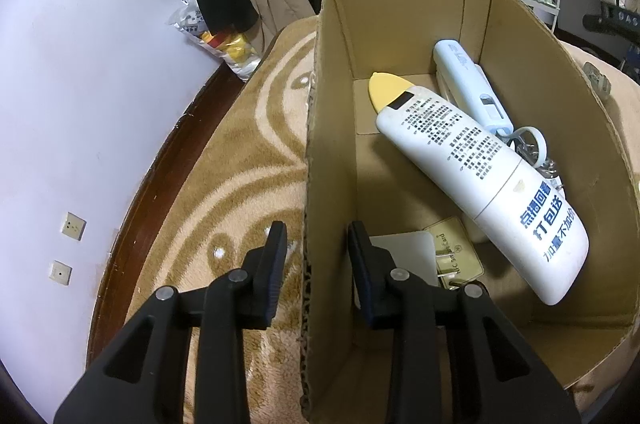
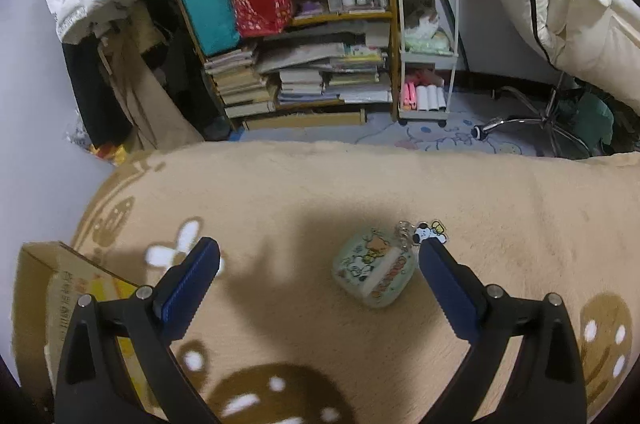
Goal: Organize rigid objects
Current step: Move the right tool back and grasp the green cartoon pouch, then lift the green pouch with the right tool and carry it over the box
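An open cardboard box [image 1: 400, 23] stands on a beige patterned blanket [image 1: 240, 151]. It holds a white bottle with a yellow cap [image 1: 480, 175], a light blue stapler [image 1: 468, 79], a tape roll [image 1: 528, 139], a white plug [image 1: 404, 248] and a beige card [image 1: 456, 244]. My left gripper [image 1: 317, 244] is open and straddles the box's left wall, one finger outside and one inside. My right gripper [image 2: 320, 260] is open wide over the blanket. A small pale green cartoon case [image 2: 374, 270] with a keychain charm [image 2: 428, 231] lies between its fingers, close to the right one.
The box's corner [image 2: 48, 288] shows at the lower left of the right wrist view. Beyond the blanket's far edge stand a bookshelf [image 2: 304, 79], a white trolley [image 2: 426, 47] and a chair base [image 2: 532, 123]. A wall and dark baseboard [image 1: 152, 183] run left of the blanket.
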`<state>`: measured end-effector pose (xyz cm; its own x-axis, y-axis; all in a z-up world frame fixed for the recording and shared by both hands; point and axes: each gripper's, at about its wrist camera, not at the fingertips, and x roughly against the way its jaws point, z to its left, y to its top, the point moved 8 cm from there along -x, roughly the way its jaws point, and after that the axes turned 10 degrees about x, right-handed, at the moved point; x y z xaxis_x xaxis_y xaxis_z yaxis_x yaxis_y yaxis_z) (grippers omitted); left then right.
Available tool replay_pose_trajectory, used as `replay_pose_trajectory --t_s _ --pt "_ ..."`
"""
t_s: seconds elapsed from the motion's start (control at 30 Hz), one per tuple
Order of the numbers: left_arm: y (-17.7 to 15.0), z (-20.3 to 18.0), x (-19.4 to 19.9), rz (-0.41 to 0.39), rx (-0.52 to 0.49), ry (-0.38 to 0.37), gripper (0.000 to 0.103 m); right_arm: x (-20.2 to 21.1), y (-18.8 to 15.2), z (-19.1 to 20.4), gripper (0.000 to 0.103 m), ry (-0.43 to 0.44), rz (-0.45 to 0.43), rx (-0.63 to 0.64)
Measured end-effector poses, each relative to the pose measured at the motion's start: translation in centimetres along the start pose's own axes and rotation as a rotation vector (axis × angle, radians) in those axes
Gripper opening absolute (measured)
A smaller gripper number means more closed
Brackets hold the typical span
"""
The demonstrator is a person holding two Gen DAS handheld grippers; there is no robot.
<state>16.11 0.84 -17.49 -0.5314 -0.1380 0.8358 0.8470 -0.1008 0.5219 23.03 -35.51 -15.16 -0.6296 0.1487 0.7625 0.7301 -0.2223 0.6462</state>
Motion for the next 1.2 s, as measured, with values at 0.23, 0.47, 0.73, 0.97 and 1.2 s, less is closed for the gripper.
replay_pose_trajectory --t_s 0.23,0.47,0.73,0.97,1.2 --pt "-0.1 0.1 0.2 -0.010 -0.001 0.008 0.032 -3.3 -1.5 -2.3 0.103 0.008 0.077 -0.074" --pt "-0.2 0.0 0.2 -0.011 0.001 0.003 0.030 -5.1 -2.8 -2.6 0.085 -0.033 0.130 -0.071" --pt "-0.3 0.1 0.3 -0.011 0.001 0.001 0.030 -5.6 -3.9 -3.4 0.067 -0.043 0.162 -0.074" --pt "-0.3 0.1 0.3 -0.011 0.000 0.002 0.030 -4.6 -4.0 -3.1 0.067 -0.065 0.156 -0.038" --pt "-0.3 0.1 0.3 -0.011 -0.001 0.003 0.030 -2.2 -3.8 -2.1 0.067 -0.045 0.107 -0.009"
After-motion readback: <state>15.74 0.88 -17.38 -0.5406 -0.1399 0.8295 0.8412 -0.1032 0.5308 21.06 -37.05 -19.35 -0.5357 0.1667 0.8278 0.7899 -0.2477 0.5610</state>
